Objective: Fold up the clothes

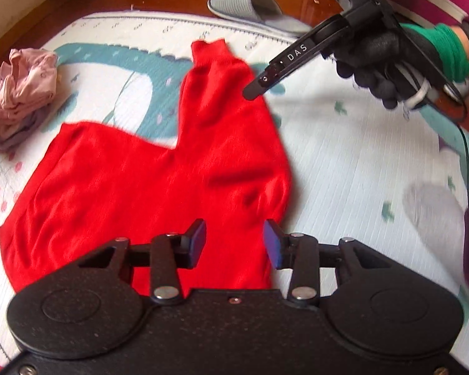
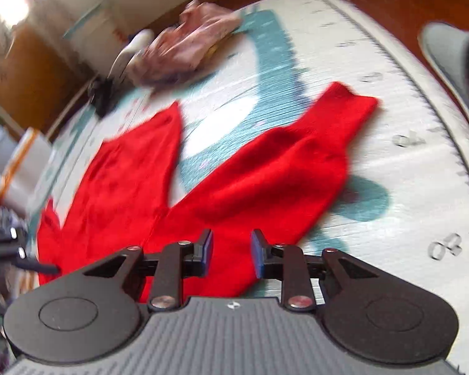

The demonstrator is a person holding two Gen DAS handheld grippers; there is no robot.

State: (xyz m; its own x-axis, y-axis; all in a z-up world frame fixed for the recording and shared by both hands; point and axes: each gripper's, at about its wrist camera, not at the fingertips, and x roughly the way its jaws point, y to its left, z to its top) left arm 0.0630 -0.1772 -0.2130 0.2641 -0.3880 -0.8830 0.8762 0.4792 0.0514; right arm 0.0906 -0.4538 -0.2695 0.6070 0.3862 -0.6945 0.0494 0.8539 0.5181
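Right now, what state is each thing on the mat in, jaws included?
Red sweater: spread flat on the mat, one sleeve stretched out, unfolded.
Pink clothes: crumpled in a heap.
Left gripper: jaws open, empty, over the sweater.
Right gripper: jaws open, empty.
Grey slipper: on the floor beyond the mat.

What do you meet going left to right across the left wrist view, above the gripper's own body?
Pile of pink clothes → red sweater → grey slipper → right gripper, open above the mat → gloved right hand.

Sweater (image 1: 159, 181) on mat (image 1: 344, 162), crumpled clothes (image 1: 25, 93) left.
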